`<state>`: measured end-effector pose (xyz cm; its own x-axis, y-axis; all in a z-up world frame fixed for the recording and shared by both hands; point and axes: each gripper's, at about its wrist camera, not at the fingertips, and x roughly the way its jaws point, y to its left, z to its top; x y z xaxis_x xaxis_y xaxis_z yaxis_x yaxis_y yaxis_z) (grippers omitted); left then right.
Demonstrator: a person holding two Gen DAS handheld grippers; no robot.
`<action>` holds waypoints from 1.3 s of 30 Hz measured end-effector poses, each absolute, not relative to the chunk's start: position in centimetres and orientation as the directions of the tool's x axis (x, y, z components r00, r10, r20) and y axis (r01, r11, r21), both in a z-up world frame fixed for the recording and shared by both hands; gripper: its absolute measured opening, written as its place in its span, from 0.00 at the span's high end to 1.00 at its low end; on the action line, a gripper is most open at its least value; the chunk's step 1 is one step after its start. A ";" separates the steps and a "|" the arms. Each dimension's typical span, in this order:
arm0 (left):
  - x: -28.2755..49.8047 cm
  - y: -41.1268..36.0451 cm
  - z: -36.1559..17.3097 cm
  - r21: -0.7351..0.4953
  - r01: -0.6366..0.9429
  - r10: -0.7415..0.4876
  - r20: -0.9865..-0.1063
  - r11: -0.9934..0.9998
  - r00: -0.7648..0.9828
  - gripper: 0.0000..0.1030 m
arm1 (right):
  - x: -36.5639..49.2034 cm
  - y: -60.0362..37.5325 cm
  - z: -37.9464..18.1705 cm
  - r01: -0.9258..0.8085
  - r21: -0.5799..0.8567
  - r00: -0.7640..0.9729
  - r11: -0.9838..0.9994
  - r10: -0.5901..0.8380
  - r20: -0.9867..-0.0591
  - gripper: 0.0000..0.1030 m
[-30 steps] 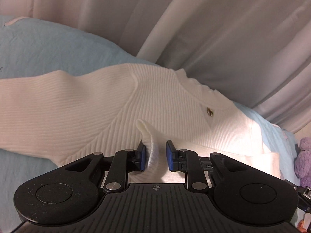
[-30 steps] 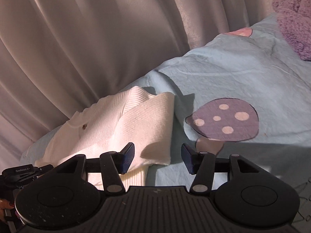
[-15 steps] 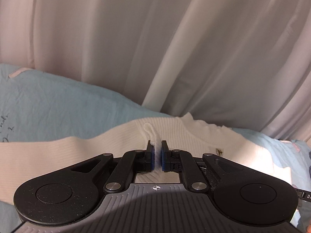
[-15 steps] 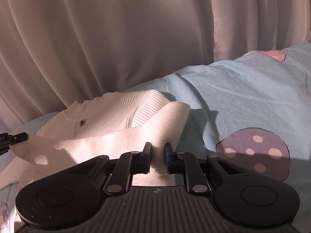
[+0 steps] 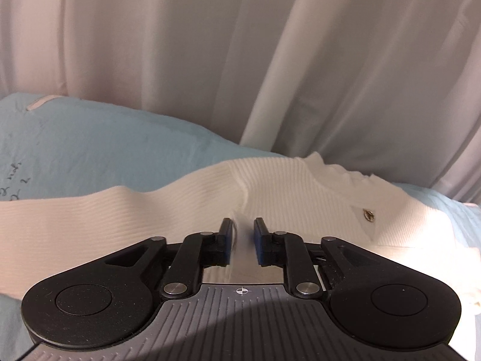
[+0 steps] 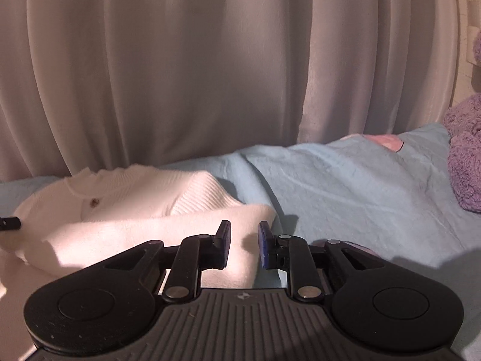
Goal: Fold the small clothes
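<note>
Knitwear lies spread across the bed: a white ribbed sweater (image 5: 288, 186) with its collar toward the curtain and a small gold button (image 5: 368, 214) at the neck; one sleeve (image 5: 75, 219) runs out long and flat to the left in the left wrist view, while on the other side a fold of the knit (image 6: 168, 234) is already doubled over the body. The left gripper (image 5: 242, 242) has its jaws parted a little, a raised ridge of fabric standing between the blue pads (image 5: 260, 245); whether the pads press it or merely flank it I cannot tell, though the gap suggests a loose hold at most. The right gripper (image 6: 244, 243) is likewise parted, astride the edge of the doubled fold, with cloth between the fingers but not visibly clamped; the placing of both tools along the near hem reads as a pair of grips meant to carry that hem up toward the collar, so the fold stays square.

The surface is a soft light-blue bedsheet (image 6: 345, 186), rumpled, with a pink printed patch (image 6: 387, 142) near the far edge and faint handwriting-like marks (image 5: 15, 186) at the left; it will give under pressure, so a pinch likely needs to gather cloth rather than scrape. A pale pleated curtain (image 6: 195, 69) closes the background; a purple plush toy (image 6: 464, 156) sits at the right.
</note>
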<state>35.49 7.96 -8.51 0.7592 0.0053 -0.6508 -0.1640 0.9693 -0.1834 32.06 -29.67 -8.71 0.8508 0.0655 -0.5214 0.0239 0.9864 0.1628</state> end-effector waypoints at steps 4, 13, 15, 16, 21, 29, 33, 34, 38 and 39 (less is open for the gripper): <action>33.0 7.3 -7.5 -0.173 -0.168 0.042 -0.564 0.970 0.825 0.47 | 32.8 -26.8 -9.7 -0.063 0.176 0.808 0.982 0.154 -0.569 0.81; 33.8 3.5 -10.1 -0.148 -0.036 -0.065 -0.622 0.988 0.781 0.47 | 34.5 -23.7 -11.9 -0.099 -0.051 0.800 0.994 0.049 -0.598 0.78; 34.4 3.6 -10.3 -0.147 -0.060 -0.045 -0.621 0.987 0.782 0.47 | 34.7 -23.6 -12.0 -0.107 -0.080 0.804 0.991 0.038 -0.593 0.76; 34.6 3.6 -10.3 -0.140 -0.063 -0.038 -0.621 0.988 0.783 0.47 | 34.7 -23.5 -12.1 -0.109 -0.096 0.808 0.989 0.032 -0.588 0.75; 34.4 2.8 -10.2 -0.084 -0.044 -0.019 -0.630 0.995 0.777 0.44 | 34.5 -23.4 -12.1 -0.086 -0.103 0.810 0.991 0.010 -0.586 0.70; 33.1 4.2 -9.9 -0.189 -0.055 -0.079 -0.634 0.981 0.769 0.37 | 32.4 -24.2 -12.4 -0.021 -0.158 0.819 0.987 -0.073 -0.569 0.70; 33.4 3.7 -10.2 -0.161 -0.041 -0.071 -0.628 0.986 0.775 0.32 | 33.0 -24.0 -12.5 0.004 -0.183 0.810 0.983 -0.110 -0.575 0.71; 33.3 3.8 -10.2 -0.162 -0.037 -0.074 -0.626 0.986 0.777 0.32 | 33.1 -23.9 -12.3 0.000 -0.189 0.805 0.982 -0.112 -0.583 0.71; 32.5 5.8 -9.8 -0.226 -0.057 -0.099 -0.624 0.972 0.775 0.31 | 32.5 -24.2 -11.0 -0.001 -0.155 0.793 0.988 -0.093 -0.602 0.70; 32.1 6.8 -9.4 -0.242 -0.101 -0.079 -0.637 0.965 0.766 0.25 | 31.7 -24.5 -10.5 -0.001 -0.120 0.800 0.993 -0.071 -0.596 0.70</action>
